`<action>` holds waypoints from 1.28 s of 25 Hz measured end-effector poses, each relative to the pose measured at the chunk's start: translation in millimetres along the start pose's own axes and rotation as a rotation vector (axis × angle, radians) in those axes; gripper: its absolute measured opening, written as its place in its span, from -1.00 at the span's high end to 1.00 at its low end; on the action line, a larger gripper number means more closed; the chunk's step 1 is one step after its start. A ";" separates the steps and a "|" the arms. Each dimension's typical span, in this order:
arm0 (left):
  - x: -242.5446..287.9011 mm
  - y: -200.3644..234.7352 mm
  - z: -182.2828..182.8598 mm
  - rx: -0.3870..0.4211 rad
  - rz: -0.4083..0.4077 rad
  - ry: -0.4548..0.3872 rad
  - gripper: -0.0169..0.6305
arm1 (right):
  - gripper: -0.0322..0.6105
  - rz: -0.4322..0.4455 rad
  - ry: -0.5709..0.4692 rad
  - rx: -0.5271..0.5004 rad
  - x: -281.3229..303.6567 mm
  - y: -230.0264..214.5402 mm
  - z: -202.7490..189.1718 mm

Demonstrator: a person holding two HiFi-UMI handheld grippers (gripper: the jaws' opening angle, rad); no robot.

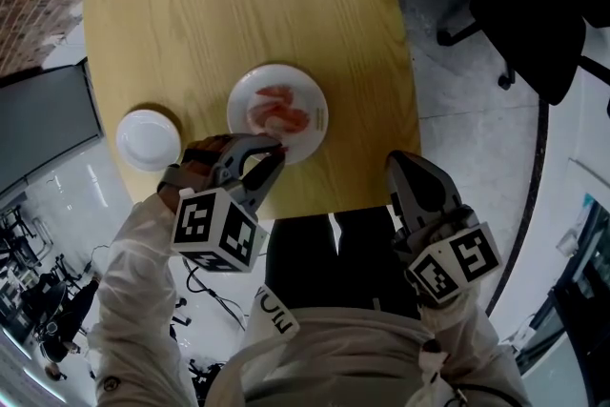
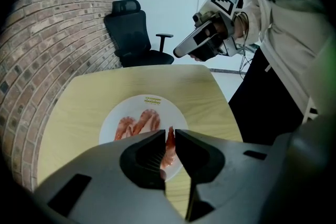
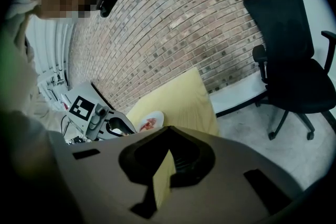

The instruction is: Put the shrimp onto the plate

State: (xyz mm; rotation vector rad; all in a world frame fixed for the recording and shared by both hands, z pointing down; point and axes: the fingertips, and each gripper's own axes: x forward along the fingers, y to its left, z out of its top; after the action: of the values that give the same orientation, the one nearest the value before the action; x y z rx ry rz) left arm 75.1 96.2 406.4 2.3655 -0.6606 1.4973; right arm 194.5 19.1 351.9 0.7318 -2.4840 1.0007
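Pinching one shrimp (image 2: 169, 145) between narrowly parted jaws, the left tool (image 2: 168, 136) hangs over the near rim of the plate (image 2: 113, 122), where other shrimp (image 2: 139, 122) already lie. Letting go looks like the only step left for this piece. The right tool (image 3: 167, 131) is closed and empty, near the corner of the table (image 1: 238, 5). Only the head view shows the small white bowl (image 1: 148, 140), which looks empty. Only the left gripper view shows the pinched shrimp clearly.

This is looking like an office-style workroom: a black swivel office chair (image 3: 286, 55) is standing on a pale glossy floor (image 3: 247, 131) by a curved brick wall (image 3: 173, 23), and cables (image 1: 205, 286) are trailing below the near edge of the light wooden tabletop (image 1: 238, 5).
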 end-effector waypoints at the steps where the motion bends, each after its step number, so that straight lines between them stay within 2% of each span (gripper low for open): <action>1: 0.5 0.2 0.2 0.002 -0.001 0.001 0.76 | 0.83 -0.001 0.000 0.002 0.0 -0.5 -0.1; 24: 5.5 -0.9 -0.1 0.002 -0.039 -0.008 0.75 | 0.83 -0.005 -0.009 0.022 -1.0 -2.3 0.5; 32: -4.8 3.6 3.3 -0.008 -0.018 -0.047 0.75 | 0.82 -0.014 -0.015 0.016 0.3 7.0 3.3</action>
State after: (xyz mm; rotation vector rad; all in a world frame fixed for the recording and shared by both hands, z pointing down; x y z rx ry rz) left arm 74.1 92.8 400.6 2.4011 -0.6523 1.4332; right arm 189.8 21.0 346.1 0.7638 -2.4830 1.0145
